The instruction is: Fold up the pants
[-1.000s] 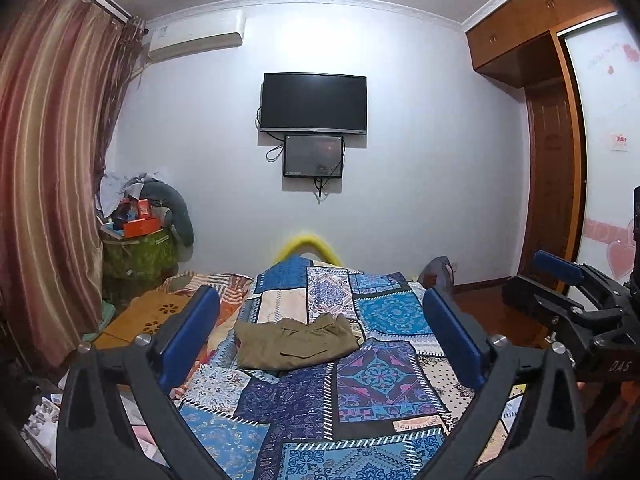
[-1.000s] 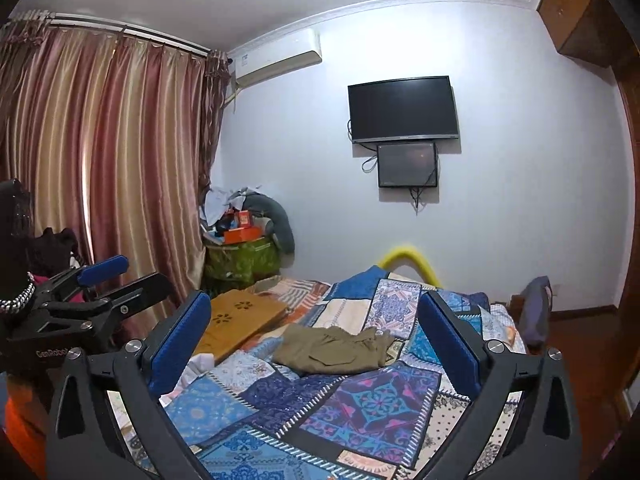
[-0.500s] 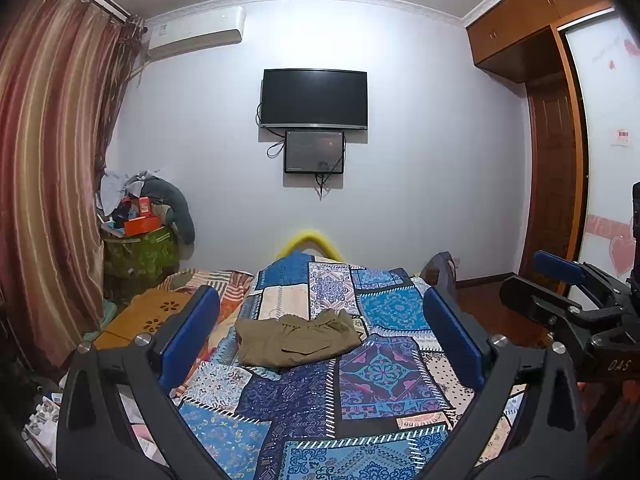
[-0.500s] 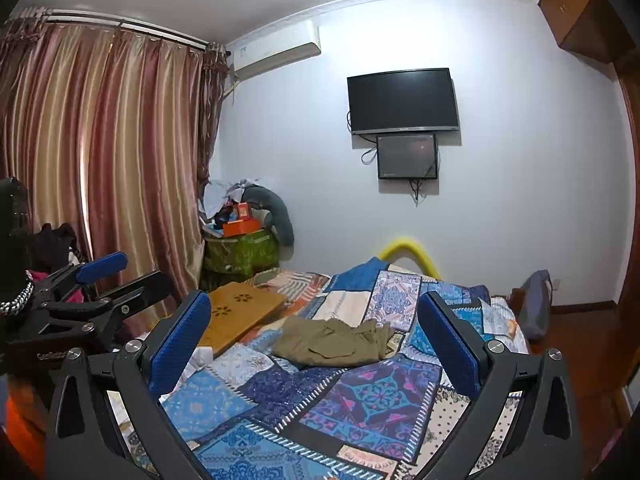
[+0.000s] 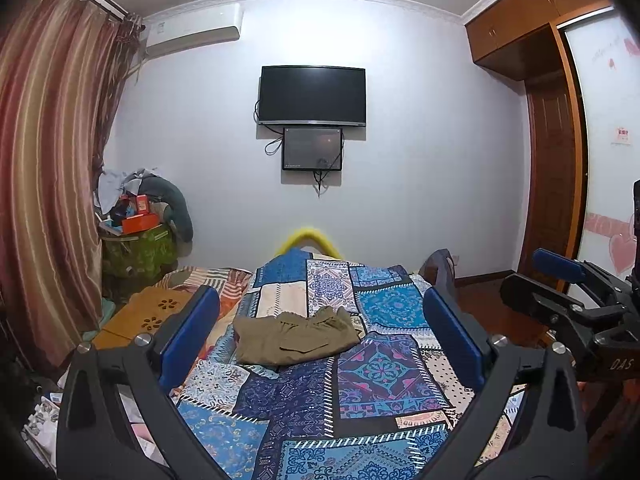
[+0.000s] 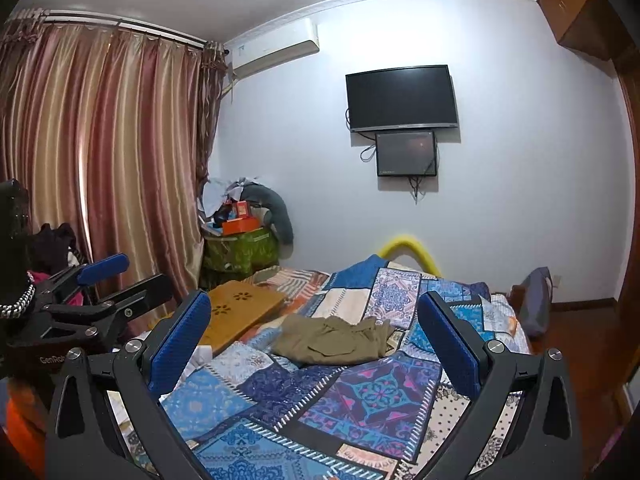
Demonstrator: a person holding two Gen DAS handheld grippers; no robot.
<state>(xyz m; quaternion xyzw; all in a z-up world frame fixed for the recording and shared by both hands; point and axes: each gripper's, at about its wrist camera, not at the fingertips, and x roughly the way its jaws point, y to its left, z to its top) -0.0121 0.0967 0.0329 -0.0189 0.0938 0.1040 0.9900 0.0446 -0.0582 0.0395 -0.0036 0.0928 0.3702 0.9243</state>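
Pants (image 5: 294,336), olive and bunched into a compact heap, are seen on the patchwork quilt (image 5: 372,376) well ahead of both grippers; left gripper (image 5: 320,340) and right gripper (image 6: 314,344) are held wide, empty, apparently kept clear.

Home bedroom: bed under blue patchwork quilt (image 5: 360,384), black flat television (image 5: 313,95) on white wall, striped pink-gold curtains (image 6: 100,152), white wall air conditioner (image 6: 276,46), brown wooden wardrobe (image 5: 552,128).
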